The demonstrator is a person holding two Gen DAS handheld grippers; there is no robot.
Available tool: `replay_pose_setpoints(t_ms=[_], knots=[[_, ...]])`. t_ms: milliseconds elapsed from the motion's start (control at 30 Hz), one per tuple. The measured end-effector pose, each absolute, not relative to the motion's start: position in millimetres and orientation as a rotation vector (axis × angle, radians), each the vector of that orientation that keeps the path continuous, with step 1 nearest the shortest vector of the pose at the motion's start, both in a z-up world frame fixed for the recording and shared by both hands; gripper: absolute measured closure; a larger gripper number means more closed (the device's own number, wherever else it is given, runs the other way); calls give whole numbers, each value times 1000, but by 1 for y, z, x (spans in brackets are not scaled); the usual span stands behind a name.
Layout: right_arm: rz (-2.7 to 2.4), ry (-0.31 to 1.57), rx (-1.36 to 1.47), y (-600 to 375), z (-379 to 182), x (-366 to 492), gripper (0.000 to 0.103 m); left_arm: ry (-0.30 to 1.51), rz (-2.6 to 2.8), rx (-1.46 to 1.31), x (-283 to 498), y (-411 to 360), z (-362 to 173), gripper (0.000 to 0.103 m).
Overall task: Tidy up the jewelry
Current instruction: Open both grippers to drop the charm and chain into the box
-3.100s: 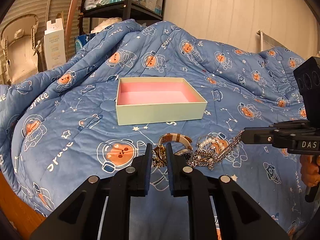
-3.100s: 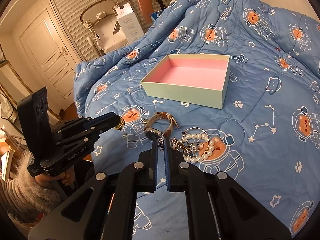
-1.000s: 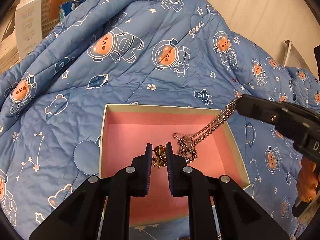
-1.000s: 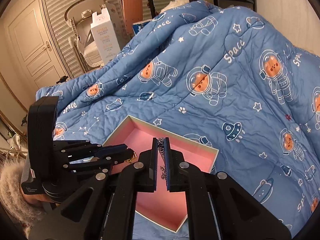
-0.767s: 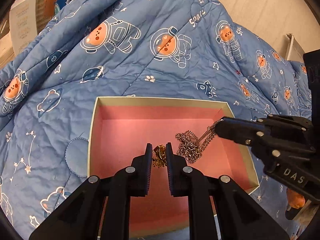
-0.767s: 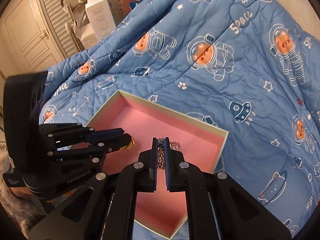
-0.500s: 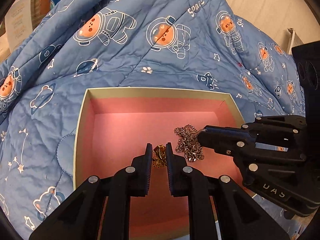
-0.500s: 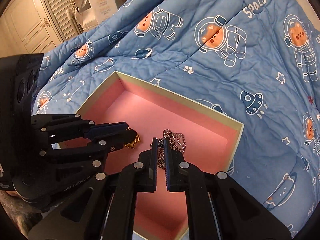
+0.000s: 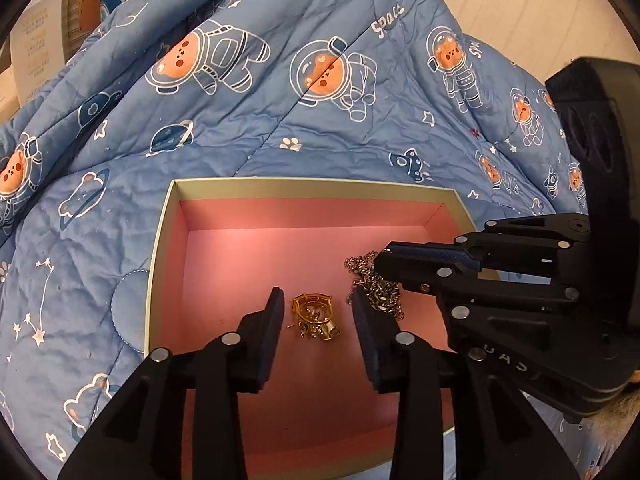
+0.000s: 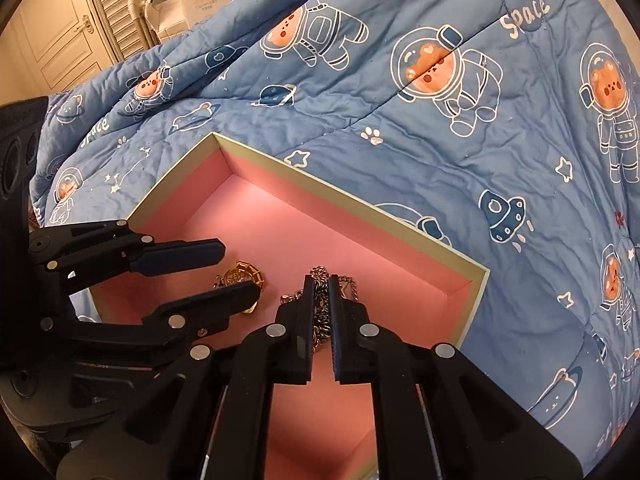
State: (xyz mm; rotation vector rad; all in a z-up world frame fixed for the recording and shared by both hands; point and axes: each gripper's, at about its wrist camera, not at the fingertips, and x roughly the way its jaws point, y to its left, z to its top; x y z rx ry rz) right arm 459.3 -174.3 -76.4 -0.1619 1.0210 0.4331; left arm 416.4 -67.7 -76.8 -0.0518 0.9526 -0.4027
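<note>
Silver link chain (image 10: pixel 320 304) partly hidden between black right gripper (image 10: pixel 320 280) fingers, pink-lined cardboard box (image 9: pixel 320 188) near edge covered by gripper bodies.

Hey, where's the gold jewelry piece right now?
In the left wrist view, the gold jewelry piece lies on the pink box floor between the open left gripper fingers, beside the silver chain.

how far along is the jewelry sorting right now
Done: the gold piece lies on the pink floor of the box, between the open left gripper. In hand: the right gripper is shut on the silver chain, lowered into the box. Left: releasing the chain; anything outside the box is out of view.
</note>
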Motion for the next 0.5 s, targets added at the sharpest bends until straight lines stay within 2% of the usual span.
replay_pose_setpoints(t_ms=[67, 133, 200, 267, 367, 500], knots=[[424, 1018, -174, -176, -75, 459, 94, 930, -413, -55, 413, -67, -71, 59], [419, 1003, -184, -178, -72, 458, 87, 911, -404, -46, 409, -66, -67, 51], [422, 988, -161, -182, -68, 457, 63, 896, -402, -63, 406, -61, -63, 47], [421, 963, -129, -188, -62, 457, 50, 882, -404, -100, 404, -53, -58, 39], [418, 931, -96, -194, -51, 454, 49, 830, -398, -148, 396, -41, -44, 31], [417, 880, -80, -199, -38, 437, 30, 769, -382, -195, 380, -26, -26, 13]])
